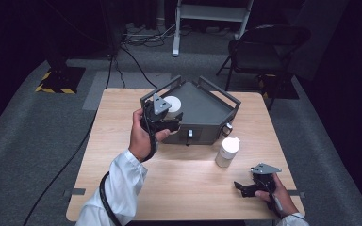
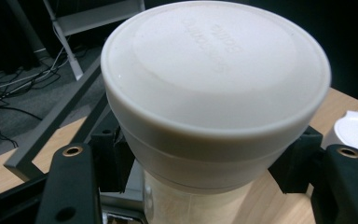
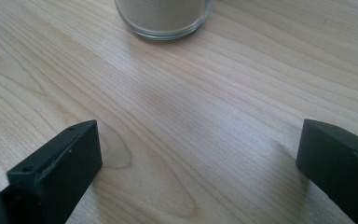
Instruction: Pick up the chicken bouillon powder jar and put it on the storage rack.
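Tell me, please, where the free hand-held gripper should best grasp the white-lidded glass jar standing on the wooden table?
Probably the smooth glass body just under the white lid of the white-lidded glass jar, coming in level from the person's side. It stands upright, clear of the grey metal tray, and the right hand-held gripper already rests open, facing its base. The lid's wider rim should stop slipping.

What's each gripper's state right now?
Left gripper: shut on the white-lidded glass jar, lifted off the table.
Right gripper: open, holding nothing, low over the light wooden table.

Dark studio lab: floor cables (image 1: pixel 141 37), hazard tape (image 1: pixel 56 89).
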Action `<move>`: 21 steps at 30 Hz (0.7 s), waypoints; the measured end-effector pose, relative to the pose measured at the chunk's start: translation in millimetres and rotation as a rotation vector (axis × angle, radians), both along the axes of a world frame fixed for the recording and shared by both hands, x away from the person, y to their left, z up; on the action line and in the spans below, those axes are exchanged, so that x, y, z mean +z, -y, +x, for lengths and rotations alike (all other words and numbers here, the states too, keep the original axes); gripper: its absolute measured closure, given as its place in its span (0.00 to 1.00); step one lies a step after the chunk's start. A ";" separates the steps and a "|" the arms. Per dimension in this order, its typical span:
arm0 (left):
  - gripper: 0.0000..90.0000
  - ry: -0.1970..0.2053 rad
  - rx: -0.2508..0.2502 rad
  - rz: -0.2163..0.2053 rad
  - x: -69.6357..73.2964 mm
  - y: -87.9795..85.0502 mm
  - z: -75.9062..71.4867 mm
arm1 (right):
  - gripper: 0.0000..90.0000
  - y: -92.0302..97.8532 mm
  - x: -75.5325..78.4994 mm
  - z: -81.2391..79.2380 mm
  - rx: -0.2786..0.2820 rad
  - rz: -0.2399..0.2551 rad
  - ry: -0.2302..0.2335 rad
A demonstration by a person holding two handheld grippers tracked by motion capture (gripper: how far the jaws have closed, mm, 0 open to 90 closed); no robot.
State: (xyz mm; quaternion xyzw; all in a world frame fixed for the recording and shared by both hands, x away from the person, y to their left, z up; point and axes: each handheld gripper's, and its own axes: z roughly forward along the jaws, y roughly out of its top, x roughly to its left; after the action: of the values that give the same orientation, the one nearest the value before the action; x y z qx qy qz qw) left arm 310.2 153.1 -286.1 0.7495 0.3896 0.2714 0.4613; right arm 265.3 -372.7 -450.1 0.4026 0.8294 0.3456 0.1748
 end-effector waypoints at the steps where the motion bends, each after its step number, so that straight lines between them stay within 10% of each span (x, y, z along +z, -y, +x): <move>1: 0.38 0.000 0.000 0.000 0.0 0.0 0.0 | 0.00 0.0 0.0 0.0 0.000 0.000 0.000; 21: 0.38 0.003 0.031 -0.019 8.0 11.0 34.9 | 0.00 0.1 0.0 0.1 0.000 0.000 0.000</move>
State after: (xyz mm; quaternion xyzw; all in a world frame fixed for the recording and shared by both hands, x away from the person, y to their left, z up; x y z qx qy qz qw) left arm 345.2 142.2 -278.1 0.7386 0.4032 0.2759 0.4645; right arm 265.3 -372.7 -450.1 0.4026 0.8294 0.3457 0.1747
